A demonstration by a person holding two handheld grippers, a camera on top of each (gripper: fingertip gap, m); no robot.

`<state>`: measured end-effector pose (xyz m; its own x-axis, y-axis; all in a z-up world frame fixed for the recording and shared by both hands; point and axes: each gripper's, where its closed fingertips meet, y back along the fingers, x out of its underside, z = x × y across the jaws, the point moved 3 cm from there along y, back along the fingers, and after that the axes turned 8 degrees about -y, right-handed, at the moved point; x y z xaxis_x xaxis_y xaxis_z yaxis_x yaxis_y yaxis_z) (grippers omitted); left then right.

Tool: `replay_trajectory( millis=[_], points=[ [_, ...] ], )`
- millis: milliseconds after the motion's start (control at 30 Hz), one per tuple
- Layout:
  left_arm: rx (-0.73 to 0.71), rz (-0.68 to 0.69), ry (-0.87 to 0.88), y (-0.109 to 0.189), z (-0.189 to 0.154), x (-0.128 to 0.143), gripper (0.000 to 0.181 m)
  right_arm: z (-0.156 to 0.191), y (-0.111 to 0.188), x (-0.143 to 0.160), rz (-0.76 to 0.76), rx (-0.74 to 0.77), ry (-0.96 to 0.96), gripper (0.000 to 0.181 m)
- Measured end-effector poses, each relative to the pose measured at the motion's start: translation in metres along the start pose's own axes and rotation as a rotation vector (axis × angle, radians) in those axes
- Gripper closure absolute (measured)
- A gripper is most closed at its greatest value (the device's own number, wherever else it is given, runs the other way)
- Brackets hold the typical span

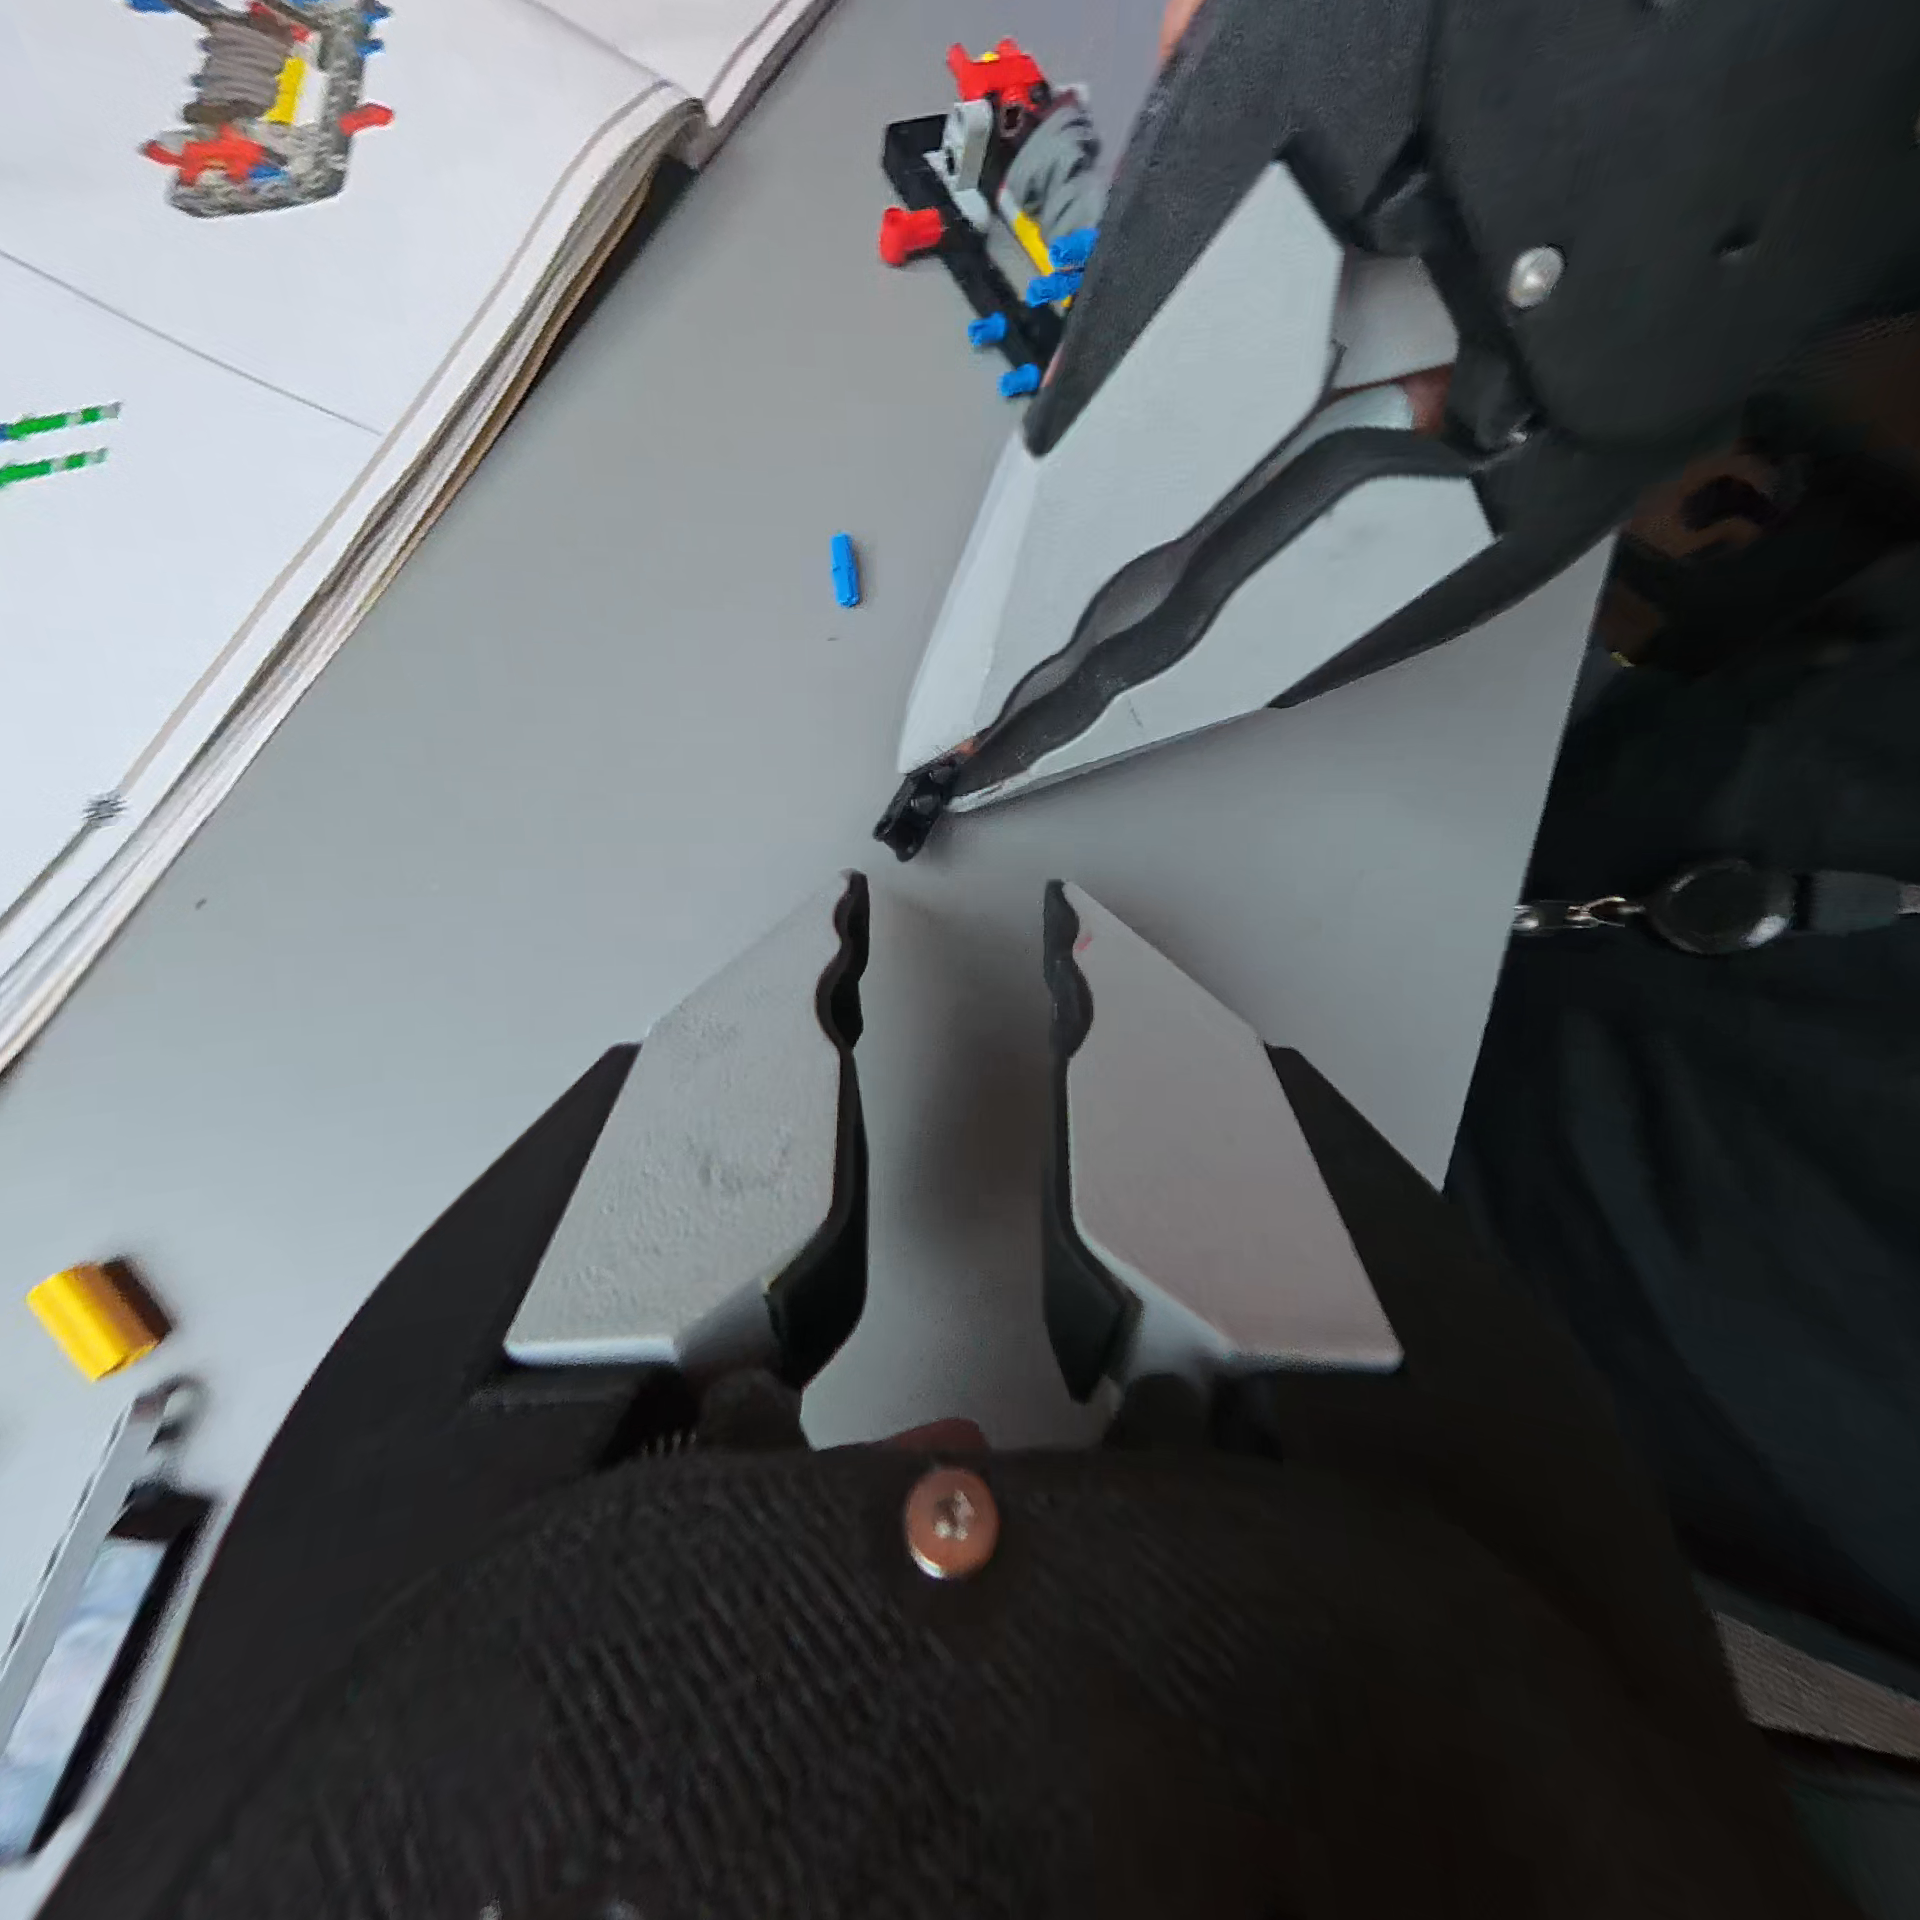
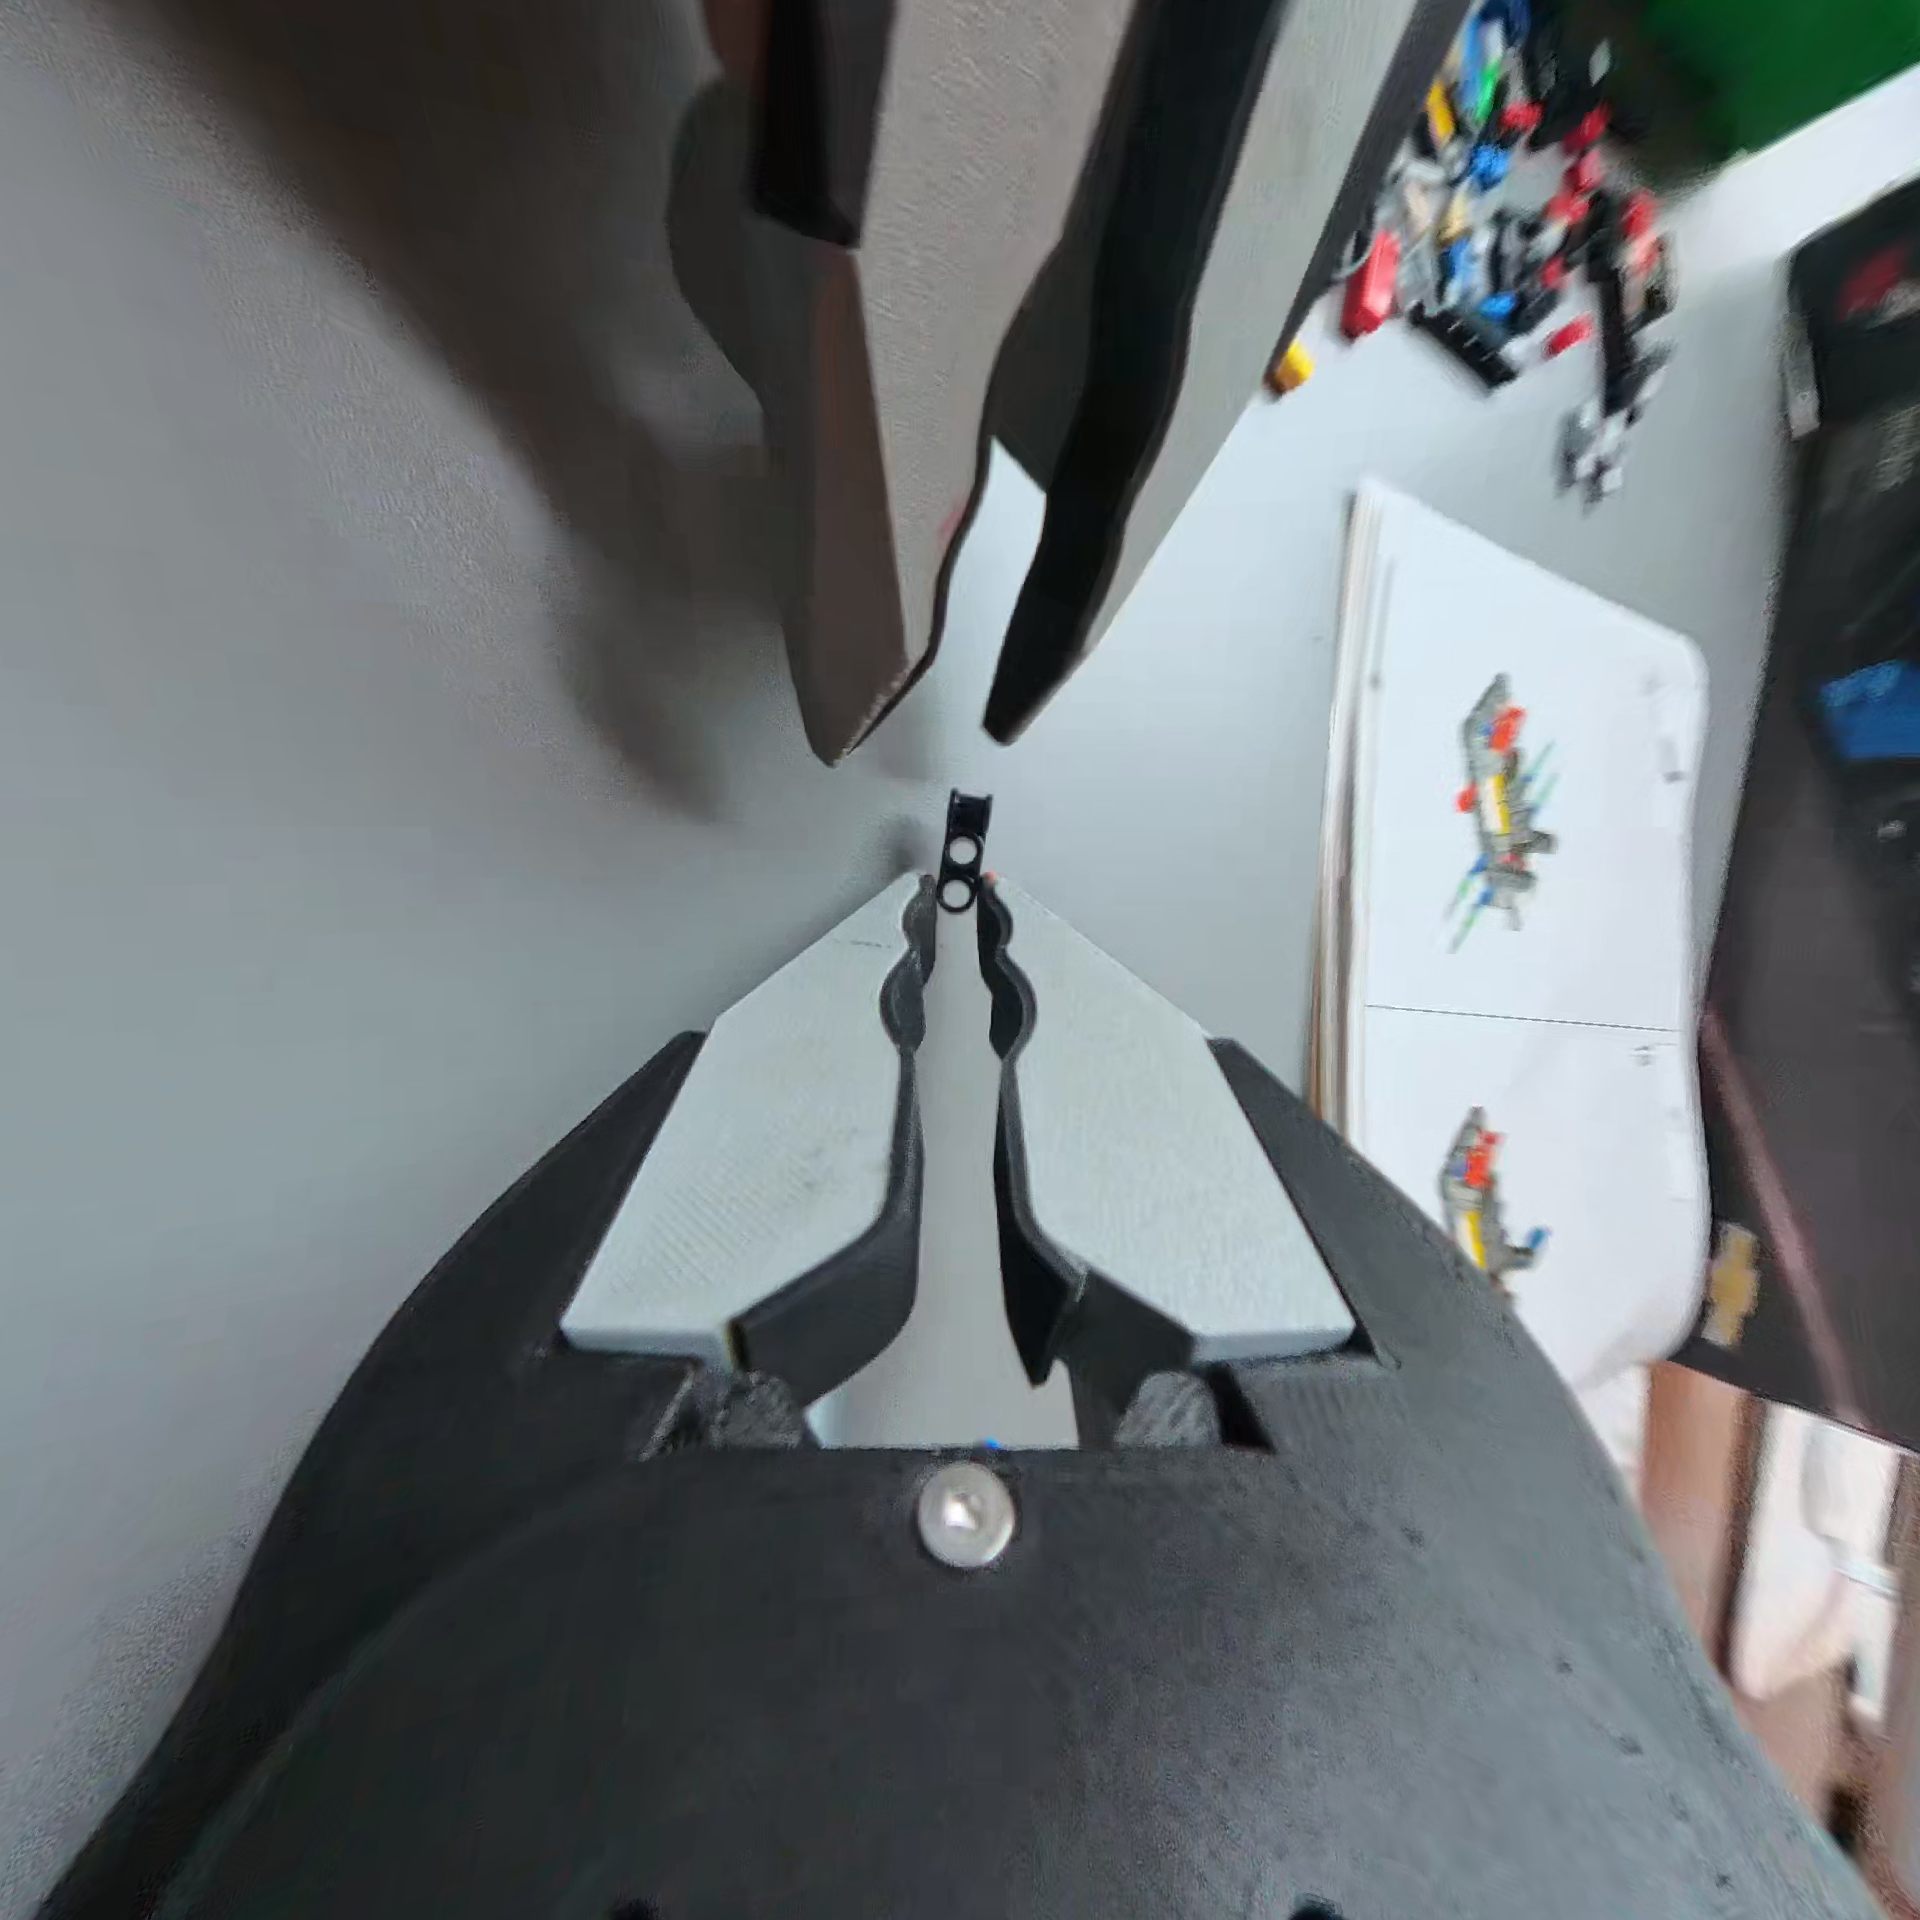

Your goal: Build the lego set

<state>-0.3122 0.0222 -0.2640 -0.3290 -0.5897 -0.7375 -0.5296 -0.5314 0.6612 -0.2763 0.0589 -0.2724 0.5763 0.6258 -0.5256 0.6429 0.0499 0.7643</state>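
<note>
Right tool point(image 2: 961, 883) pinching black piece point(image 2: 964, 852), far pile point(image 2: 1507, 229) blurred

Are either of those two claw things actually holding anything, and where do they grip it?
The right gripper pinches a small black holed lego piece by its lower end, right at the fingers' tips. The left gripper is open and holds nothing.

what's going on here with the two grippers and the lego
A person works two handheld grippers over a grey table. The right gripper pinches a small black piece at its fingertips. The left gripper is open and empty, facing it. A loose blue pin, a part-built model and the open manual lie nearby.
</note>
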Motion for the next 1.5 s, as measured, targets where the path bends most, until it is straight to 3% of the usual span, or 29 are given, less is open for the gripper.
replay_trajectory(
  millis=[300, 433, 800, 900, 1033, 1167, 1300, 1500],
  points=[
    [0.292, -0.094, 0.123, -0.012, -0.015, -0.017, 0.157, 0.004, 0.029, -0.003, -0.182, 0.211, 0.264, 0.177],
    [0.321, -0.119, 0.158, -0.012, -0.015, -0.018, 0.177, 0.008, 0.034, -0.002, -0.209, 0.234, 0.304, 0.177],
    [0.273, -0.017, 0.142, -0.028, -0.016, -0.012, 0.177, 0.019, 0.028, 0.012, -0.147, 0.281, 0.423, 0.177],
    [0.222, 0.084, 0.058, -0.035, -0.017, -0.007, 0.177, 0.023, 0.026, 0.021, -0.119, 0.243, 0.412, 0.170],
    [0.218, 0.175, -0.075, -0.039, -0.026, -0.010, 0.177, 0.023, 0.032, 0.026, -0.129, 0.105, 0.243, 0.160],
    [0.221, 0.240, -0.223, -0.042, -0.030, -0.013, 0.176, 0.029, 0.036, 0.023, -0.136, -0.111, 0.079, 0.163],
    [0.249, 0.234, -0.427, -0.045, -0.035, -0.013, 0.176, 0.036, 0.031, 0.031, -0.035, -0.249, -0.021, 0.174],
    [0.301, 0.255, -0.358, -0.041, -0.031, -0.013, 0.164, 0.039, 0.032, 0.032, 0.011, -0.229, -0.074, 0.175]
  ],
)
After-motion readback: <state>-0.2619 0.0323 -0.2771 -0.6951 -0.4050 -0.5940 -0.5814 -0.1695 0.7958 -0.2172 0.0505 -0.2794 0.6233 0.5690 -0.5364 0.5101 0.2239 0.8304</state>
